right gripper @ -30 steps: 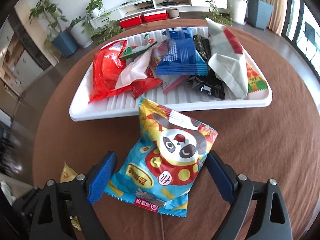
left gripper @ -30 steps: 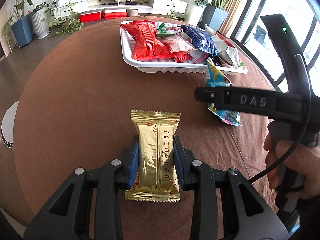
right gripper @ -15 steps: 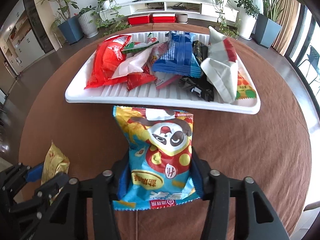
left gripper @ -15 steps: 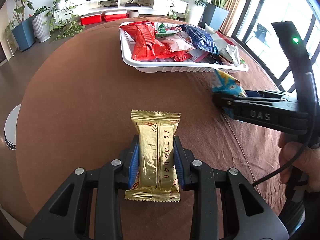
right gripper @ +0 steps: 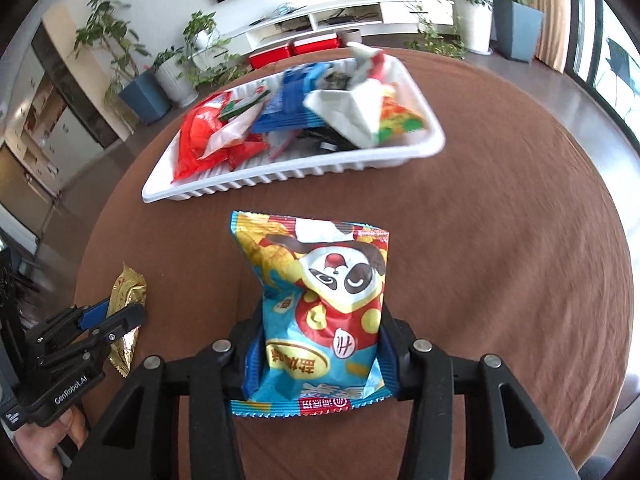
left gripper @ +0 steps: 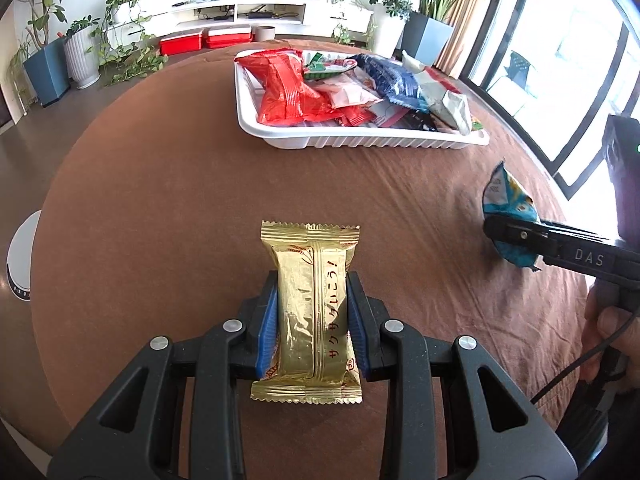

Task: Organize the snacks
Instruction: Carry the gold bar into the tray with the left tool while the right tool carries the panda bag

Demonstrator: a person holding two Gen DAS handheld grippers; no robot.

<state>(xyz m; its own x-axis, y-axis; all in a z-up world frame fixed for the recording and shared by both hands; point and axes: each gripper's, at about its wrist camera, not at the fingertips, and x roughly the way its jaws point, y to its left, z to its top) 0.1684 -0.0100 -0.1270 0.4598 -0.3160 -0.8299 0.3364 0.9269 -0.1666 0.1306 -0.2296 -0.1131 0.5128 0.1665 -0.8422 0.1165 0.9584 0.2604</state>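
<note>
My left gripper is shut on a gold snack bar and holds it over the brown round table. My right gripper is shut on a blue panda snack bag, held above the table in front of the tray. The white tray at the far side holds several snack packs, among them a red bag and a blue bag. In the right wrist view the tray is ahead, and the left gripper with the gold bar is at lower left. The right gripper shows at right in the left wrist view.
The table edge curves round on all sides. A white round object sits on the floor to the left. Potted plants, red boxes and a white low shelf stand beyond the table. Windows are on the right.
My right gripper closed on the panda bag and pulled it back and to the right, away from the tray. My left gripper kept its hold on the gold bar.
</note>
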